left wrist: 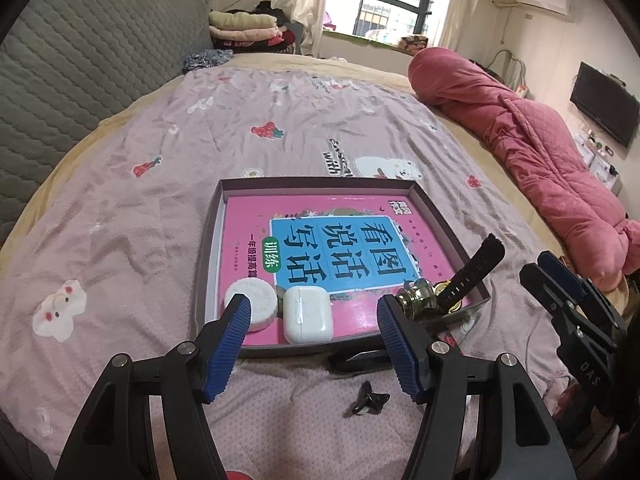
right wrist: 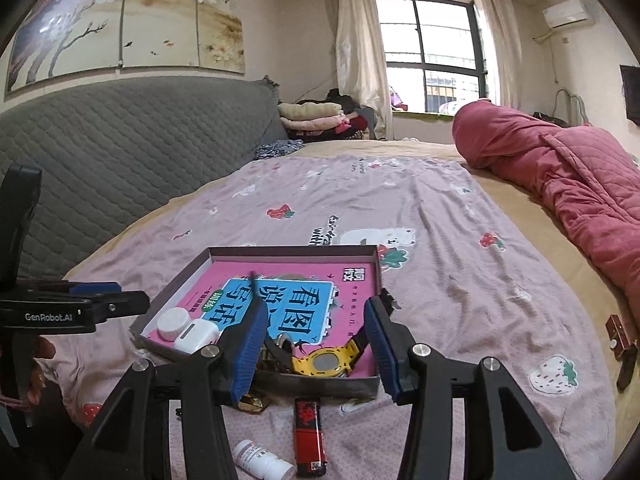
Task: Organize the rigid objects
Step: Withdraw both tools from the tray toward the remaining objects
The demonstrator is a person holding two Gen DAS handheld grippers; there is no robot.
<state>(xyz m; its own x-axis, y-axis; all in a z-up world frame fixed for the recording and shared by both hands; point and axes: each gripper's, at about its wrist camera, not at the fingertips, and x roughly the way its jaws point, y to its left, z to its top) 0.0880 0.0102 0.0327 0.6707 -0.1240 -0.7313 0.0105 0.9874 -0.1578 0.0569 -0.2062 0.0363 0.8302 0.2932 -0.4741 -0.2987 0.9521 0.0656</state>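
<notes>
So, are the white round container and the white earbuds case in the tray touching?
Touching. In the right wrist view the round container sits right against the earbuds case, no gap visible; the left wrist view shows them side by side.

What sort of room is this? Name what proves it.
A bedroom in a home, most likely. The tray sits on a bed with a printed sheet, a padded headboard runs behind it, and folded clothes are stacked by the curtained window.
</notes>
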